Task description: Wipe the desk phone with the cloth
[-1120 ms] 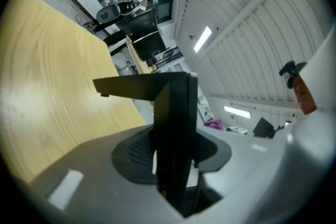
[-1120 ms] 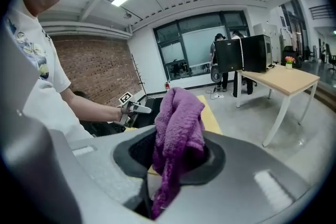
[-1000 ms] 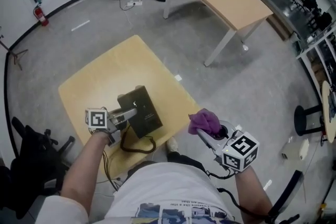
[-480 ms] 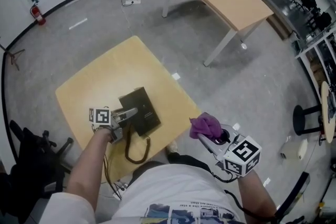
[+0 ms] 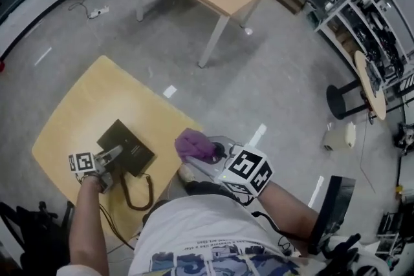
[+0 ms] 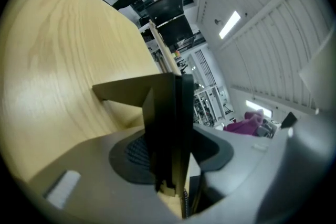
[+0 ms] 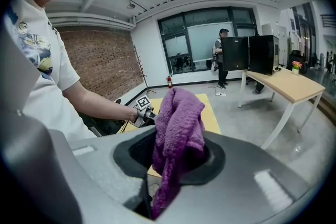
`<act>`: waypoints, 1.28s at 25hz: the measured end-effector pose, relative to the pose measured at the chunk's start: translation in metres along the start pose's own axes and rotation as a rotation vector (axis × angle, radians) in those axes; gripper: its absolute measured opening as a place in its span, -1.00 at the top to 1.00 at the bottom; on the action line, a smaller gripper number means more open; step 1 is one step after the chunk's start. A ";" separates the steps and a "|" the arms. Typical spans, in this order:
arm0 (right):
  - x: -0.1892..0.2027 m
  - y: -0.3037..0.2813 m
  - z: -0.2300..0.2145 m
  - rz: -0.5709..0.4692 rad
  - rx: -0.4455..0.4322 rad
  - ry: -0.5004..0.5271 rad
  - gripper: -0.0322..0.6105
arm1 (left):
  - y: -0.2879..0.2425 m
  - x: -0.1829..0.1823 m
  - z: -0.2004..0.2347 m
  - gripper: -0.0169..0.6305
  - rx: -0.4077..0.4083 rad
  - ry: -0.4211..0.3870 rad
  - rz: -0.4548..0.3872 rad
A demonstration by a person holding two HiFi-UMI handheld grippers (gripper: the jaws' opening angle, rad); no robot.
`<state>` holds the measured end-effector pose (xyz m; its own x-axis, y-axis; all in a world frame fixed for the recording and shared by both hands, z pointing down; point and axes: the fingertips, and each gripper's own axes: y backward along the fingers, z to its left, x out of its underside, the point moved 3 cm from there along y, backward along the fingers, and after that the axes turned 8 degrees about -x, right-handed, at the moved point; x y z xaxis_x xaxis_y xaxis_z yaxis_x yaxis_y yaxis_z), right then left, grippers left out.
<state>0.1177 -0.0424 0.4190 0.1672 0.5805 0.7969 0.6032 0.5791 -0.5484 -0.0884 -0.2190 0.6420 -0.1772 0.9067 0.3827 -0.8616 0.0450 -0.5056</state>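
Meanwhile: cloth brought up beside the phone, wipe not begun

1. Right gripper [image 5: 202, 153]. Its jaws are clamped on the purple cloth [image 5: 193, 144], closed as far as the bunched fabric allows. The cloth stands in a wad above the pads and trails below them. A second ago it hung well to the right of the desk phone [image 5: 129, 145]. It has since been carried across and now sits near the phone's right side, apart from it, with no contact.

2. Left gripper [image 5: 115, 155]. It stands at the phone's near-left edge, with that dark edge between its jaws. The jaws are opening. In the left gripper view a sliver of pale wood shows between the slab and one pad, so I judge the hold to be slackening, not firm.

3. Phone. It lies on the yellow table [image 5: 84, 100] and has not visibly shifted there over the last second. The coiled cord [image 5: 150, 187] loops from its near edge towards the person.

4. Assessment. The approach looks nearly complete, but no surface has been wiped yet. If the left gripper lets go, the phone will be unsteadied and may slide under the first stroke. The cord at its near edge could also catch the cloth.
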 end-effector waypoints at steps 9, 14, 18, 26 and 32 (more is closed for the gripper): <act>0.000 -0.016 0.001 0.005 -0.004 0.007 0.57 | -0.007 -0.002 0.001 0.09 -0.125 -0.013 0.025; -0.001 -0.021 0.006 0.016 0.002 0.037 0.57 | 0.003 -0.003 0.004 -0.04 -0.227 -0.050 -0.013; 0.001 -0.031 0.012 0.020 0.011 0.057 0.57 | 0.028 -0.001 0.012 -0.08 -0.308 -0.048 -0.093; 0.007 -0.041 0.045 0.024 0.016 0.072 0.57 | 0.115 0.014 -0.026 0.13 -0.481 -0.230 -0.278; 0.018 -0.039 0.065 0.056 0.019 0.094 0.57 | 0.110 0.032 -0.072 0.59 -0.393 -0.385 -0.292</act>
<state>0.0460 -0.0174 0.4381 0.2731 0.5570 0.7843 0.5757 0.5585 -0.5971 -0.1544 -0.1550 0.5424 -0.1827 0.6207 0.7625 -0.6736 0.4859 -0.5569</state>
